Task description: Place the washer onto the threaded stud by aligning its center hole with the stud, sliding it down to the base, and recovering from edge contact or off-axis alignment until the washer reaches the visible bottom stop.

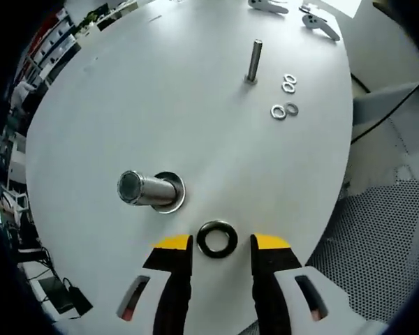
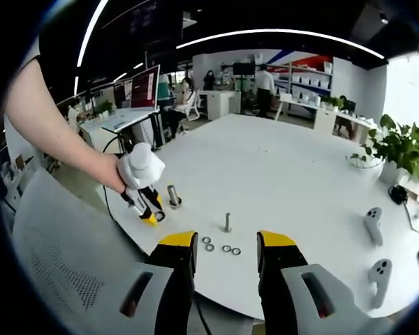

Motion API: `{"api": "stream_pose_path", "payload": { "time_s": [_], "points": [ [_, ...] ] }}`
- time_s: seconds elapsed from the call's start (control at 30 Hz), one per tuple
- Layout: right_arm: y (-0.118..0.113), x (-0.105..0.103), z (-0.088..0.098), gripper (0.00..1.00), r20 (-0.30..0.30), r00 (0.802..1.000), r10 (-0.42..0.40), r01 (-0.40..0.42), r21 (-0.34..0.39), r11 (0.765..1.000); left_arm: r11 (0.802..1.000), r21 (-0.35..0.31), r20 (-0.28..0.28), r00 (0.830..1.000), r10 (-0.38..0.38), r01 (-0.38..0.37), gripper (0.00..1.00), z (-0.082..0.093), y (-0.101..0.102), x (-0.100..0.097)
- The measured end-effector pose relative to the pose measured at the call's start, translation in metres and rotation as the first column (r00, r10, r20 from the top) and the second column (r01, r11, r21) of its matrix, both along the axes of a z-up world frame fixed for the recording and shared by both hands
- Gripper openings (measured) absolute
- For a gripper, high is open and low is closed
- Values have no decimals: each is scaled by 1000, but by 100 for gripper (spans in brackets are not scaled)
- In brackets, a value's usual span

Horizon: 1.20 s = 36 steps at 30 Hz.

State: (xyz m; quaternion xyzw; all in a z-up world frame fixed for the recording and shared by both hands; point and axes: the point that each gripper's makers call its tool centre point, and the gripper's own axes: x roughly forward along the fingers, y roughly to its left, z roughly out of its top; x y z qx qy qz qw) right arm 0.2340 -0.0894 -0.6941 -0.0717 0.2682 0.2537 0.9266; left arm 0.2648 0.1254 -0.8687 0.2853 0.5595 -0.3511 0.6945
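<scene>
Left gripper (image 1: 221, 242) jaws spread astride dark washer (image 1: 217, 239); pinch by rim, then centre hole over large stud (image 1: 148, 189); right gripper (image 2: 226, 241) jaws spread, idle

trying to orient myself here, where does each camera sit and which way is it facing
Left gripper view: rides the left gripper, looking down at the white table; its open jaws flank a dark washer beside the large threaded stud.
Right gripper view: rides the right gripper, looking level across the table; a forearm shows.
Shared: both studs, the four small washers.
</scene>
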Motion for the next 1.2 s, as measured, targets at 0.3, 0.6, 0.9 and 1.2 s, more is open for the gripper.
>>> {"api": "stream_pose_path", "payload": {
  "time_s": [0.3,0.6,0.9,1.2],
  "points": [
    [-1,0,0,36,2,1000,-5,5,-1,1000,997,-9,-2,997,73,-73,21,0,6,1],
    [-1,0,0,36,5,1000,-2,2,-2,1000,998,52,-44,998,43,-40,21,0,17,-8],
    [3,-2,-2,36,-7,1000,20,-20,-8,1000,995,76,-61,996,67,-62,23,-1,20,-7],
    [3,-1,0,36,2,1000,19,-19,-3,1000,993,97,-69,995,71,-64,25,-1,17,-12]
  ]
}}
